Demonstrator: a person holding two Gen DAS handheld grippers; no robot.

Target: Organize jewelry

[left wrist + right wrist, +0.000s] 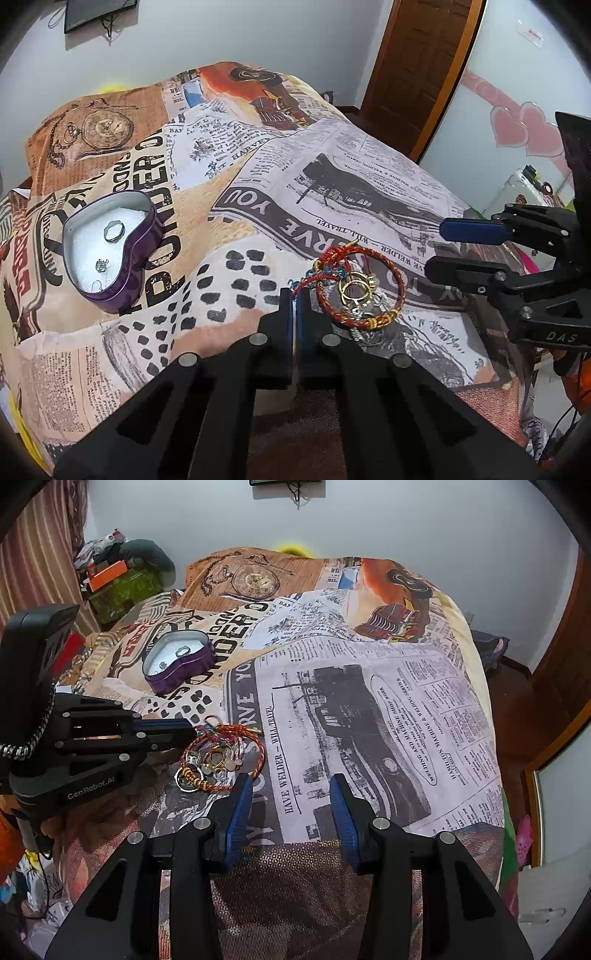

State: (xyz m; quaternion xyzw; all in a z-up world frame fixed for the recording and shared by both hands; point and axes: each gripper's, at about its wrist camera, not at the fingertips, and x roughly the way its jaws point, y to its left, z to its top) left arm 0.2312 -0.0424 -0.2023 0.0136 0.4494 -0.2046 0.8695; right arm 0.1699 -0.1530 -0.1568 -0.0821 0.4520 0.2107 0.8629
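A pile of jewelry lies on the printed cloth: a red and gold braided bracelet (397, 275) (255, 744) around gold rings (356, 290) (216, 758) and silver pieces. My left gripper (294, 293) (194, 733) is shut, its tips at the bracelet's red cord on the pile's left edge. A purple heart-shaped tin (147, 243) (184, 675) stands open to the far left, holding a silver ring (112, 230) (182, 650) and a small charm (100, 265). My right gripper (291, 790) (436, 247) is open and empty, just right of the pile.
The table (369, 720) is draped in a newspaper-print cloth that falls off at the right and near edges. Boxes and clutter (114, 576) sit at the far left. A wooden door (417, 66) and a white appliance with heart stickers (517, 125) stand at the right.
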